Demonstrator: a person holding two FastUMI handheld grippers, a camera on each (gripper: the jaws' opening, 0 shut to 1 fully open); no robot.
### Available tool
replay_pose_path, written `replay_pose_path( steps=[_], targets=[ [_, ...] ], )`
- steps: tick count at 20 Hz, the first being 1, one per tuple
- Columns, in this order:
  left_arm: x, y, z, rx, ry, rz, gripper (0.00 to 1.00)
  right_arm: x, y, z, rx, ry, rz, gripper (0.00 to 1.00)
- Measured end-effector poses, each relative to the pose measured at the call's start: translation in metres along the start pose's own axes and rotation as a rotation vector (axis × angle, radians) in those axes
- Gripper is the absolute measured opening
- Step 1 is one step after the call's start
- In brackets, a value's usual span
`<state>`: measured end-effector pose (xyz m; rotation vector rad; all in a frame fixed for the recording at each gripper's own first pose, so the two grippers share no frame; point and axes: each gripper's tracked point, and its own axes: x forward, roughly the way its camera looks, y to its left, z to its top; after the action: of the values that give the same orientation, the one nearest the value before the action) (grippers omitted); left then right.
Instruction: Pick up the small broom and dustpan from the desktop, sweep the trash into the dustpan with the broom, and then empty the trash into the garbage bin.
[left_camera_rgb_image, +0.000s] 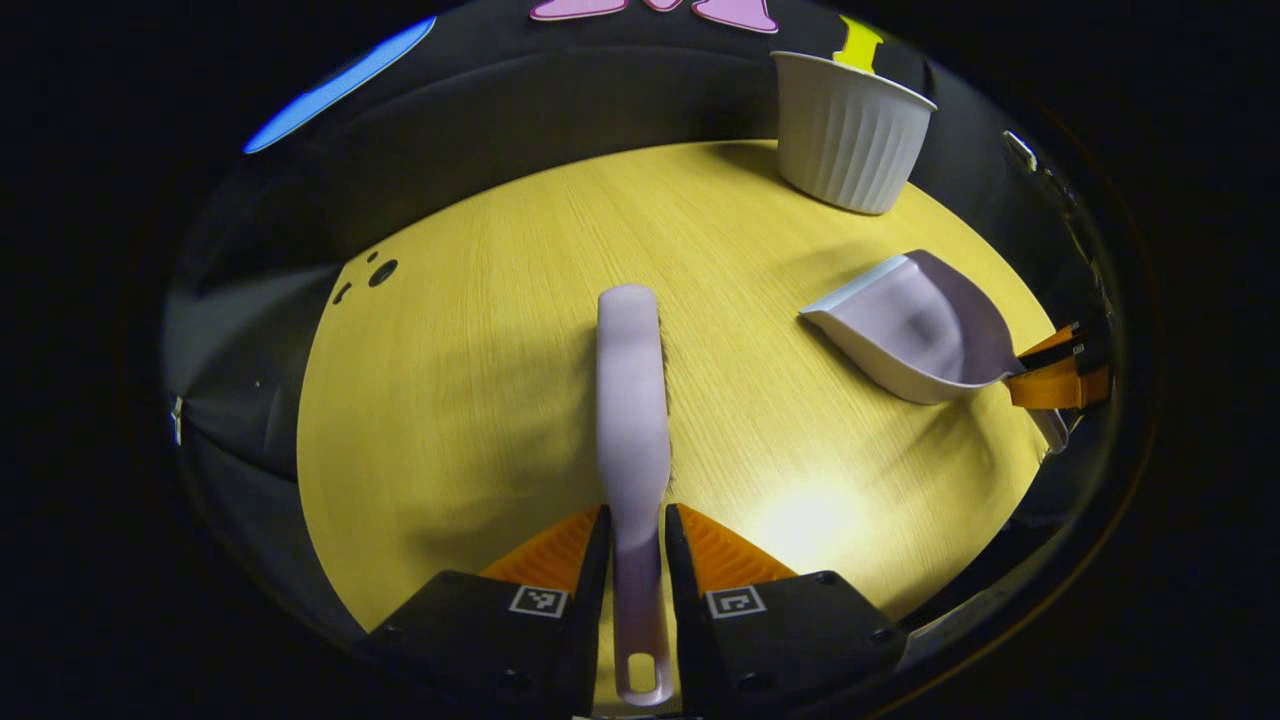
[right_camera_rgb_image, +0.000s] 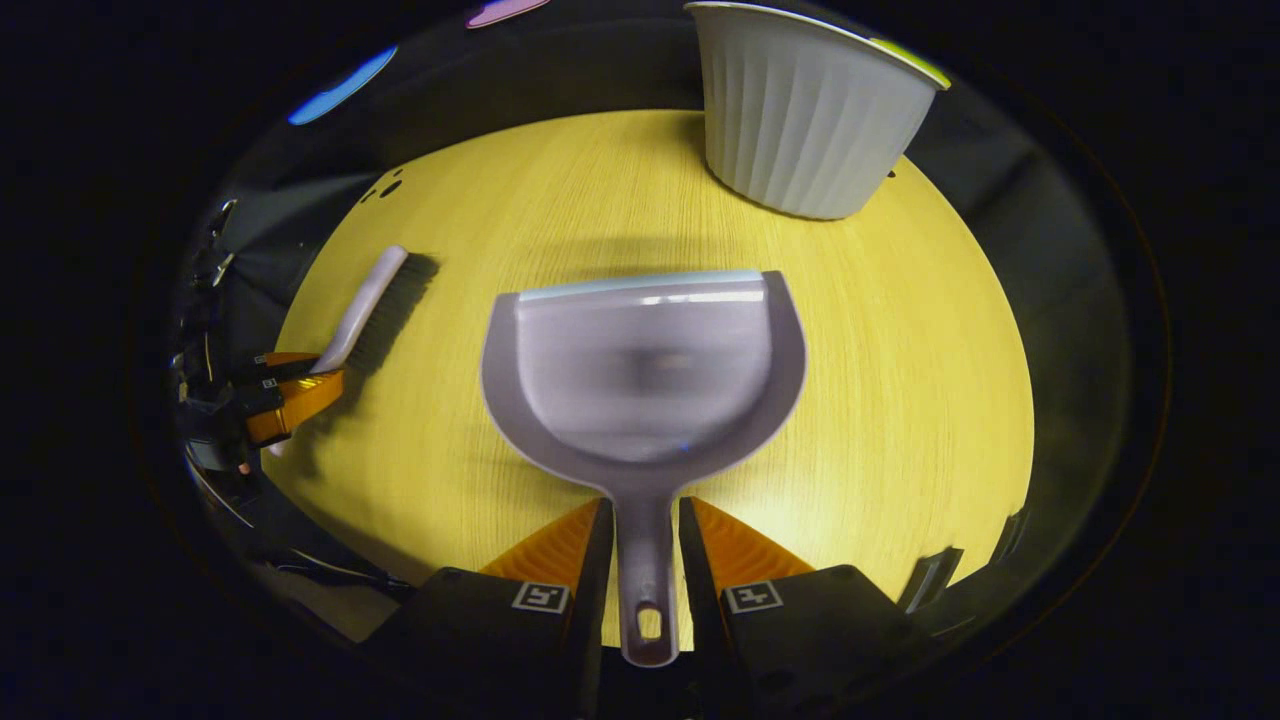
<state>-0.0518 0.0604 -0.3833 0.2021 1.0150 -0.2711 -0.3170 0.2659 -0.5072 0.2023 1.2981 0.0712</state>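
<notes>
My left gripper (left_camera_rgb_image: 636, 545) is shut on the handle of the small pale broom (left_camera_rgb_image: 632, 400), which points forward over the yellow desktop (left_camera_rgb_image: 480, 380). In the right gripper view the broom (right_camera_rgb_image: 368, 300) shows its dark bristles at the left, held by the left gripper (right_camera_rgb_image: 290, 385). My right gripper (right_camera_rgb_image: 645, 540) is shut on the handle of the pale dustpan (right_camera_rgb_image: 640, 370), whose open mouth faces forward. In the left gripper view the dustpan (left_camera_rgb_image: 910, 325) sits at the right, gripped by the right gripper (left_camera_rgb_image: 1060, 370). I see no trash in the pan.
A white ribbed garbage bin (right_camera_rgb_image: 805, 110) stands on the far side of the round yellow desktop (right_camera_rgb_image: 900, 350); it is the same bin (left_camera_rgb_image: 848, 130) at the upper right of the left gripper view. Small dark holes (left_camera_rgb_image: 378, 272) mark the desktop's far left edge.
</notes>
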Motion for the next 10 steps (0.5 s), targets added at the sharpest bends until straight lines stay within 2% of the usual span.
replay_pose_path(
  steps=[1,2,3,4,5,6,10],
  targets=[
    [-0.008,0.0,0.005,-0.006,-0.022,0.001,0.39,-0.009,-0.003,0.003,-0.001,-0.02,-0.002,0.41],
    [-0.015,0.0,0.01,-0.014,-0.041,0.0,0.36,-0.017,-0.003,0.007,-0.001,-0.042,-0.002,0.4],
    [-0.023,0.001,0.017,-0.025,-0.067,0.003,0.39,-0.025,-0.004,0.013,0.002,-0.071,-0.003,0.4],
    [-0.032,0.002,0.026,-0.038,-0.103,0.003,0.36,-0.035,-0.005,0.019,0.005,-0.105,-0.002,0.41],
    [-0.04,0.001,0.036,-0.051,-0.141,-0.002,0.39,-0.045,-0.006,0.028,0.007,-0.142,-0.001,0.41],
    [-0.05,0.0,0.047,-0.065,-0.181,-0.006,0.36,-0.055,-0.006,0.035,0.01,-0.182,0.0,0.41],
    [-0.086,0.001,0.09,-0.12,-0.361,-0.001,0.39,-0.092,-0.005,0.072,0.022,-0.369,0.0,0.4]
  ],
)
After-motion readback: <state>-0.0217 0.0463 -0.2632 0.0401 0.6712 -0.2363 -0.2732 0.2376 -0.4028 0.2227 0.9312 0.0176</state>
